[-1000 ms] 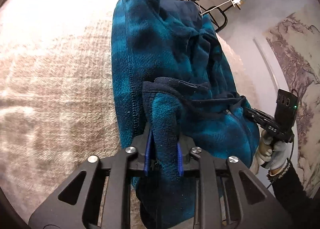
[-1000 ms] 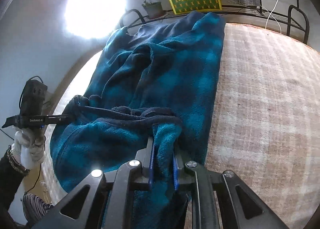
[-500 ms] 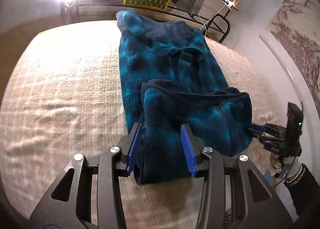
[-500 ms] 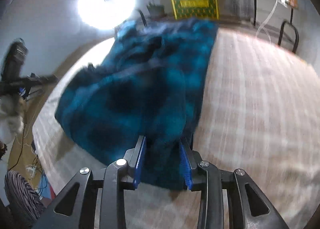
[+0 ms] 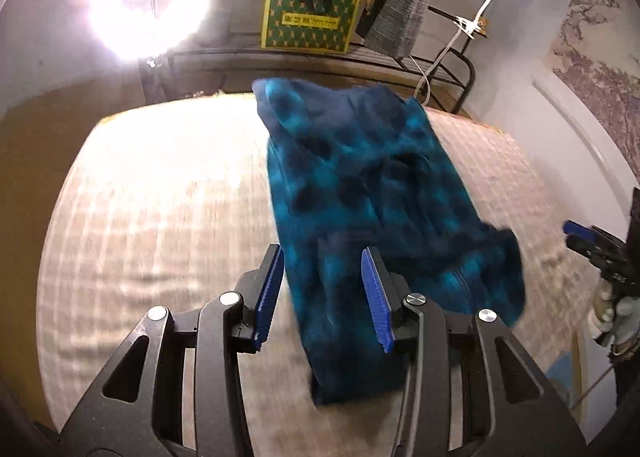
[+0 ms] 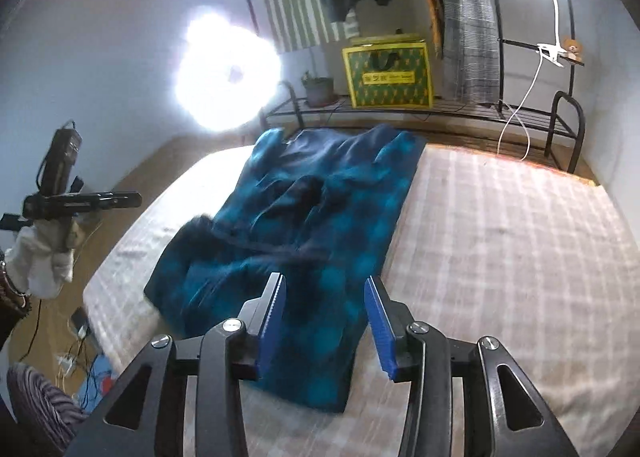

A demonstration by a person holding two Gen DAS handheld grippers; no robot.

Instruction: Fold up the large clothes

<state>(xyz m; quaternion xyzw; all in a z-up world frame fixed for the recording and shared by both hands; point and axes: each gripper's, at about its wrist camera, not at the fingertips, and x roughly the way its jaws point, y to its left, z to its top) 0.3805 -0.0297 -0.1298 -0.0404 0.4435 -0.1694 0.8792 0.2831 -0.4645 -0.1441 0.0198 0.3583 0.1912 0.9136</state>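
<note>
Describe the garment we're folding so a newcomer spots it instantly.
Start at the pale checked mattress. Lying along its middle is the fleece jacket, partly folded. It is the only teal-and-navy plaid piece, unlike the grey clothes hanging on the rack behind.

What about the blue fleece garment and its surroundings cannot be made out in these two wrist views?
- Fleece garment: motion blur hides seams and zipper in both views.
- Its near hem: covered by the left gripper and right gripper.
- Yellow-green box: label too small to read.

Ring light (image 6: 228,69) glares hard, fleece (image 5: 372,193) motion-blurred, fisheye edges bend dark.
</note>
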